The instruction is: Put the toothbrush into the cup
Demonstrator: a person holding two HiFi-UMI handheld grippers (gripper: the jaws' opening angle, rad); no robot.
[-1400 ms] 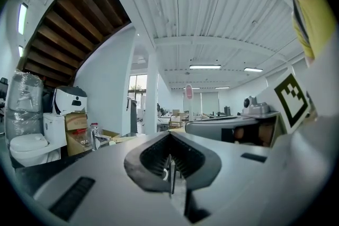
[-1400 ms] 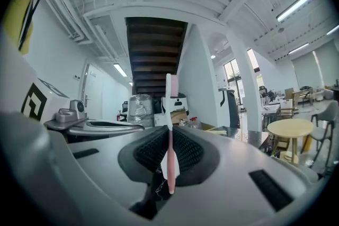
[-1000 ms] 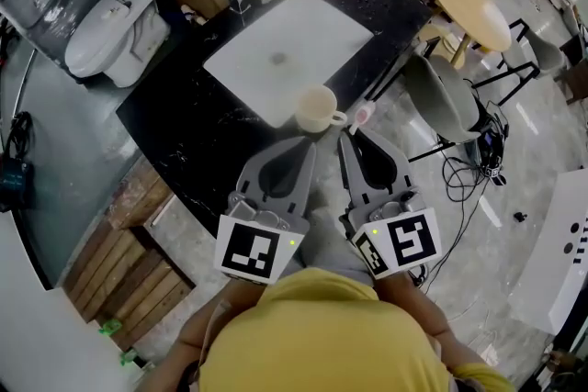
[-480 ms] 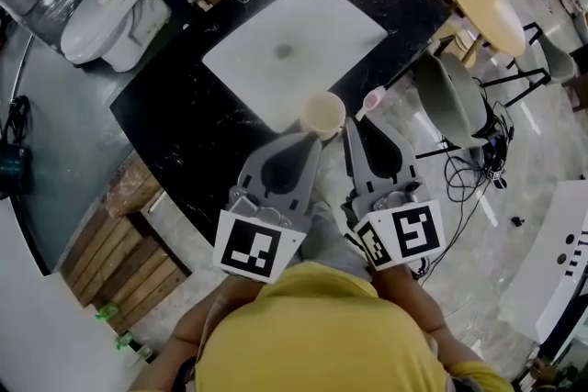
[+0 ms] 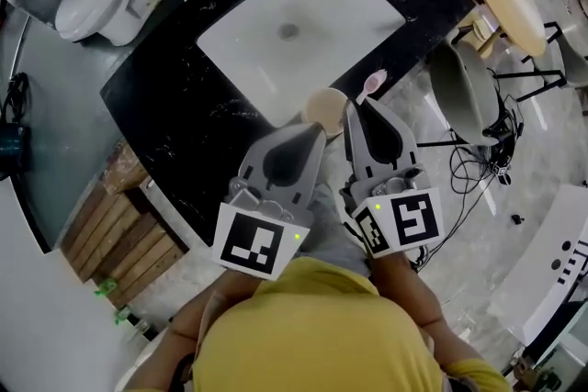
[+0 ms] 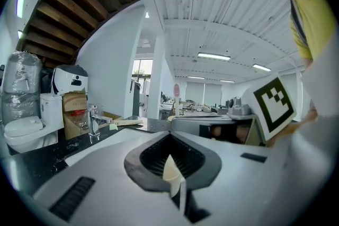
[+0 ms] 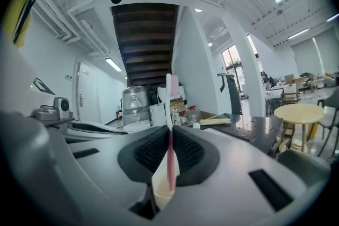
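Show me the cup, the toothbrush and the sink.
cup (image 5: pixel 323 107), head view, inside its open mouth.
toothbrush (image 5: pixel 371 85), head view, its pink head.
sink (image 5: pixel 340 9), head view, bare white basin.

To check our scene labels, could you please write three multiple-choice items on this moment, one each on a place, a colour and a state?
1. Where is the cup?
A) at the left hand-held gripper tip, beside the white basin
B) on the round table
C) on the toilet

2. What colour is the toothbrush handle?
A) green
B) black
C) pink

3. How do the right hand-held gripper jaws stand?
A) wide apart, empty
B) shut on the toothbrush
C) shut on the cup

Answers:
1. A, the head view shows the cup by the basin's near corner.
2. C, the right gripper view shows a pink handle.
3. B, the jaws clamp that handle.
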